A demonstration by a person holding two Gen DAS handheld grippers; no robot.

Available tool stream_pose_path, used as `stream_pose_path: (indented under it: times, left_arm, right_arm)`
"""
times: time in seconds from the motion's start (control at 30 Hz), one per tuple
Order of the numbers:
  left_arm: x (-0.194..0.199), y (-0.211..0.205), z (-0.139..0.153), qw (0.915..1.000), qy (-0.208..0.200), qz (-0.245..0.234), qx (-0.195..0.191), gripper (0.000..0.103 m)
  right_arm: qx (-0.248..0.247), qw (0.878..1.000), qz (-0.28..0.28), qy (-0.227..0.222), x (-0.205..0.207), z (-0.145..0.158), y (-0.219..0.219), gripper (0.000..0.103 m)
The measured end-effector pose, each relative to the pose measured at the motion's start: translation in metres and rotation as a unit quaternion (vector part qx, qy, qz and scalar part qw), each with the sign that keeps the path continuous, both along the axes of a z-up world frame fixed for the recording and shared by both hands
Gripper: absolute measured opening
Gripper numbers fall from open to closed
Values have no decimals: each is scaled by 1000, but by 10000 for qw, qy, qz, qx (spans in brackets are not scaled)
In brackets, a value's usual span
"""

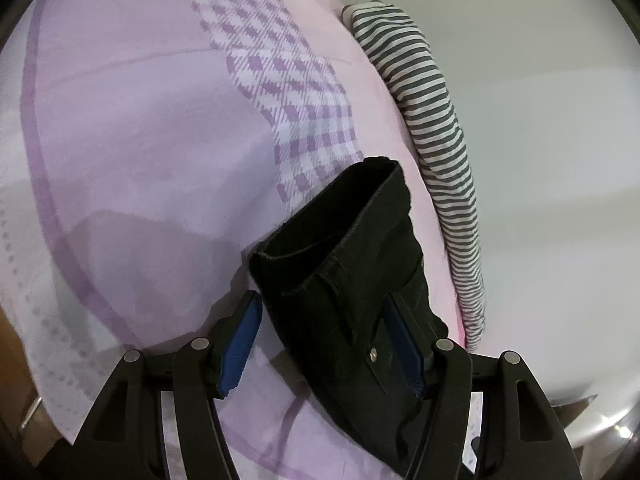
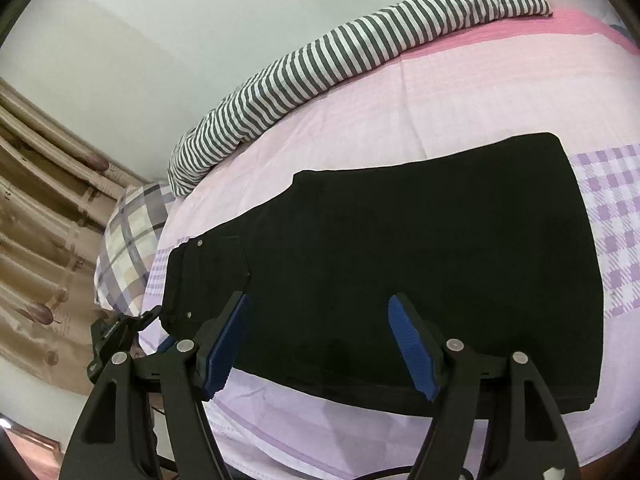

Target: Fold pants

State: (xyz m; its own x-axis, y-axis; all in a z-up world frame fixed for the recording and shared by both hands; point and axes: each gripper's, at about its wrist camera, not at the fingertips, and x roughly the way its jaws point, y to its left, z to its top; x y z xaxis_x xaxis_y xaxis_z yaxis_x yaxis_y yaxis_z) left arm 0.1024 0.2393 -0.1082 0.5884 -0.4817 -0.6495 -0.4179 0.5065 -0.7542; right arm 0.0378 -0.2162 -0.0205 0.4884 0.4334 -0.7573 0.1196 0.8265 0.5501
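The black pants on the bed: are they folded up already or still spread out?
Folded, at least once. The black pants lie flat on the bedsheet as a short, compact block, the waistband with its rivets at one end; no long legs trail out.

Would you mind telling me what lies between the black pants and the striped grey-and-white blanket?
Only a bare strip of pink bedsheet separates the black pants from the striped blanket, in the right wrist view.

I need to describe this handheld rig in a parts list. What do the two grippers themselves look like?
Both look alike. The left gripper and right gripper each have two black plastic fingers with triangular cut-outs, round silver pivot pins, and ribbed blue pads on the inner faces. No hands, sleeves or markings are visible.
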Motion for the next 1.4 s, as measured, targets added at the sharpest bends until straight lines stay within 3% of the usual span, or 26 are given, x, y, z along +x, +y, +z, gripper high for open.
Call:
stream_pose_path:
  times: [0.1,0.33,0.37,0.4,0.43,0.6,0.77,1.0,1.23,1.3,1.4]
  left_arm:
    - [5,1,-6,9998,-132,80,-161,62]
    - [18,-4,-4,9994,-318,71,92,61]
    - [19,-7,-2,9990,-300,-17,345,57]
    - [20,-11,-1,9977,-193,-55,641,39]
    - [20,-13,0,9965,-148,-89,823,34]
    - [19,-24,22,9925,-252,-141,1184,24]
    - [27,-67,83,9753,-821,-615,1957,22]
    - [39,-148,145,9481,-1474,-1427,2429,22]
    - [48,-241,167,9222,-1817,-2260,2558,21]
    - [46,-270,168,9120,-1897,-2563,2581,21]
    - [39,-312,161,8899,-2037,-3006,2761,21]
  right_arm:
    - [-3,10000,-4,12,1,0,2,70]
    - [5,10000,8,53,1,-3,8,70]
    - [13,10000,6,41,0,-2,8,70]
    - [8,10000,12,20,0,-1,9,70]
    - [-1,10000,17,-13,-1,0,10,70]
    - [-2,9999,-101,-125,-6,9,3,70]
    - [25,9990,-345,-282,-15,20,-18,70]
    - [102,9956,-810,-460,-30,31,-57,70]
    - [185,9895,-1296,-615,-49,42,-100,71]
    - [183,9881,-1392,-634,-54,44,-112,71]
    - [280,9861,-1518,-609,-59,42,-126,71]
